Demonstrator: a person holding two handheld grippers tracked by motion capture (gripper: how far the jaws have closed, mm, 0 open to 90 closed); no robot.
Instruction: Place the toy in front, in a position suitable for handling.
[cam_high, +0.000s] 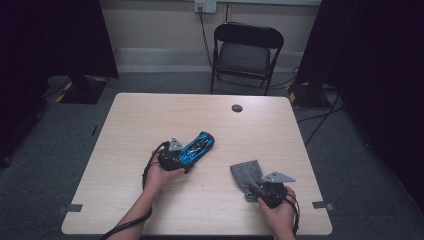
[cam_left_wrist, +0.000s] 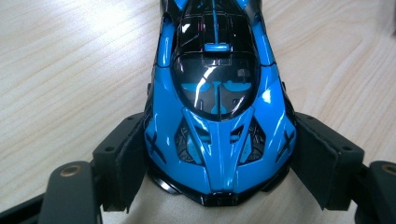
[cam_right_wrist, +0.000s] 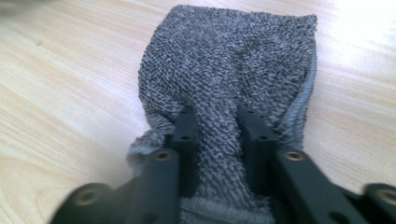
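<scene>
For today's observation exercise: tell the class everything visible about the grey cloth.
The grey cloth is small, of speckled terry-like fabric with a stitched hem along one edge. It lies on the wooden table near its front right corner, part flat and part bunched. The right claw pinches a raised fold at its near end.

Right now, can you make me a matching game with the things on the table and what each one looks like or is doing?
Column one:
1. toy car
2. cloth
3. chair
4. table

Column two:
a. grey and fuzzy, pinched by the right gripper
b. pale wood
c. black, beyond the table
d. shiny blue and black, gripped by the left gripper

Pairs: 1-d, 2-a, 3-c, 4-b
</scene>
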